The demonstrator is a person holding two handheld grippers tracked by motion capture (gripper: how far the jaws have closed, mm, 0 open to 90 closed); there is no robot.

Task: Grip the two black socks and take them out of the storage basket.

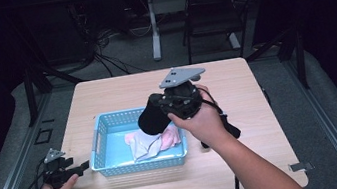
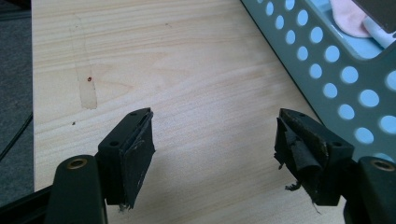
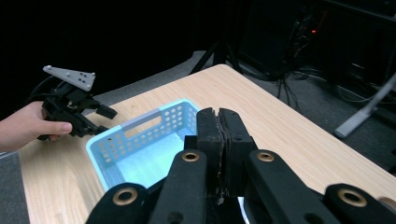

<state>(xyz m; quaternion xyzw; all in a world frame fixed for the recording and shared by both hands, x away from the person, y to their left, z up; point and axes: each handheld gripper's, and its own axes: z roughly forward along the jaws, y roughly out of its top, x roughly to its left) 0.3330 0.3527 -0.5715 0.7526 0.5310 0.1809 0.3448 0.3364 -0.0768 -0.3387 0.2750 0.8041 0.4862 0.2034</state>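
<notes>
Two grippers, one basket, a couple of cloths to deal with

Standing by the table (image 1: 237, 94): the blue basket (image 1: 106, 129) sits toward the front edge, a bit left of middle, with the pink and white cloths (image 1: 156, 142) bunched in its front right corner. The right gripper (image 3: 219, 135) hangs above the basket with its jaws pressed flat together and nothing between them. The left gripper (image 1: 79, 168) rests near the front left corner of the table, jaws spread wide, just beside the basket's left wall but not touching it. If the cloths are coming out, I'd say open the right jaws before going down, aim for the raised fold rather than the flat bit, and let the left one pin that wall so the light basket doesn't slide or lift.
</notes>
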